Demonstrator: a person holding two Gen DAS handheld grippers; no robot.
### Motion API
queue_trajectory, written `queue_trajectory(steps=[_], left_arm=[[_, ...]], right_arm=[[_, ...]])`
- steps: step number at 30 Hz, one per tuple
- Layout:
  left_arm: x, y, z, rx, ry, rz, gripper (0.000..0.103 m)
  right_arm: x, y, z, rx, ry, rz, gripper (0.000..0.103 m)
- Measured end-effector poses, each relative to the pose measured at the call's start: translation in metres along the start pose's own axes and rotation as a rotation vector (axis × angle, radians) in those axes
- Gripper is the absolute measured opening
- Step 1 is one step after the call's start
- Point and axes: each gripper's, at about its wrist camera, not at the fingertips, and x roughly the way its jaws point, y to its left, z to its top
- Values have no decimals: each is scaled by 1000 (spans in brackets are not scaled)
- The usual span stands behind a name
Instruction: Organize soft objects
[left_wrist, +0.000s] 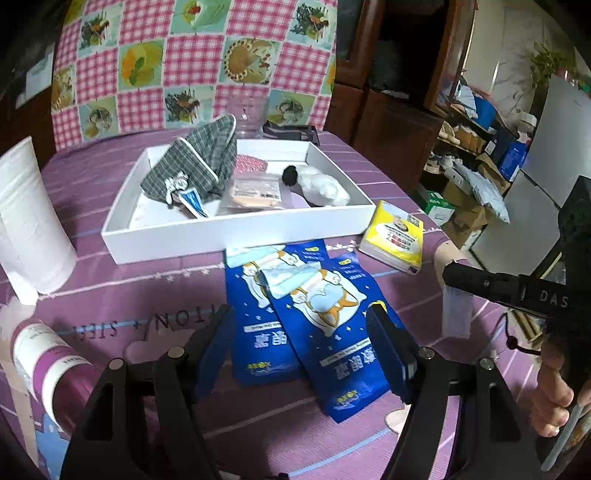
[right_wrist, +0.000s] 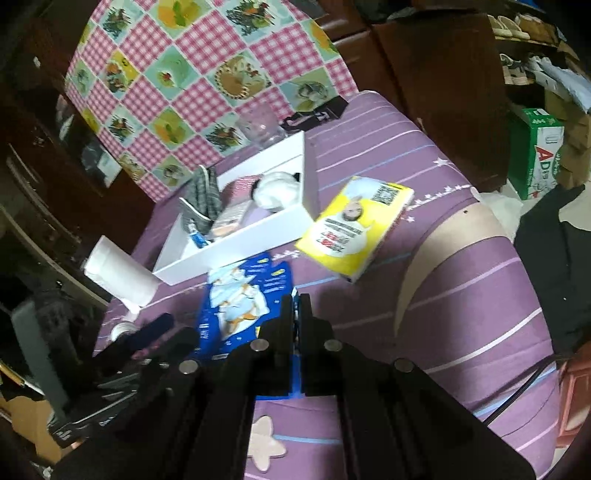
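Several blue sachets (left_wrist: 317, 332) (right_wrist: 236, 306) lie overlapping on the purple cloth, in front of a white tray (left_wrist: 236, 225) (right_wrist: 240, 251). The tray holds a plaid pouch (left_wrist: 199, 162), a white plush with a black end (left_wrist: 325, 184) and small packets. My left gripper (left_wrist: 299, 314) hangs open just above the sachets, one finger on each side, touching nothing. My right gripper (left_wrist: 448, 273) (right_wrist: 294, 299) is shut, raised to the right of the sachets. A thin, blurred white piece (left_wrist: 456, 314) hangs from its tip and seems pinched there.
A yellow tissue pack (left_wrist: 395, 236) (right_wrist: 351, 229) lies right of the tray. A paper roll (left_wrist: 29, 214) and a purple-banded tube (left_wrist: 40, 354) sit at the left. A glass (left_wrist: 251, 114) stands behind the tray. Beyond the table's right edge are boxes and shelves. A hand (left_wrist: 554, 391) holds the right gripper.
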Motion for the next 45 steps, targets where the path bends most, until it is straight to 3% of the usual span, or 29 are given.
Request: queue_trajectory(steps=[4,6,9,15,18,22,26,30,32,38,42,45], left_arm=[[2,3,3,-44,45,-52,73],[2,4,5,-70,61,-46,81],[6,3,8,-110,117,-67,81],[29,-10,13,-141,261,43,81],[40,-11,14,-177,305,55,85],[49,-16,15,-182,311,89,95],[54,-19,15,-187,300,153,103],[65,-36,12,-102,317,274,103],[67,-41,14,-109,325,296,103],[76,-41,24,-225,361,377,103],[75,-43,21,-280,283,438,103],[75,-55,15,-208,180,456,103]], right_arm=[[0,5,0,-14,3,10,3],[3,4,-1,-10,15,3,3],[7,3,-2,-4,31,-6,3],[21,-4,-3,37,77,4,3],[26,-10,-3,63,89,-6,3],[42,-18,-4,127,150,35,3],[51,-41,-7,288,208,142,3],[17,-42,2,248,63,7,3],[3,-40,5,223,7,-33,3],[4,-55,6,277,30,-18,3],[-2,-62,8,315,4,-25,3],[-5,-66,7,335,-4,-26,3]])
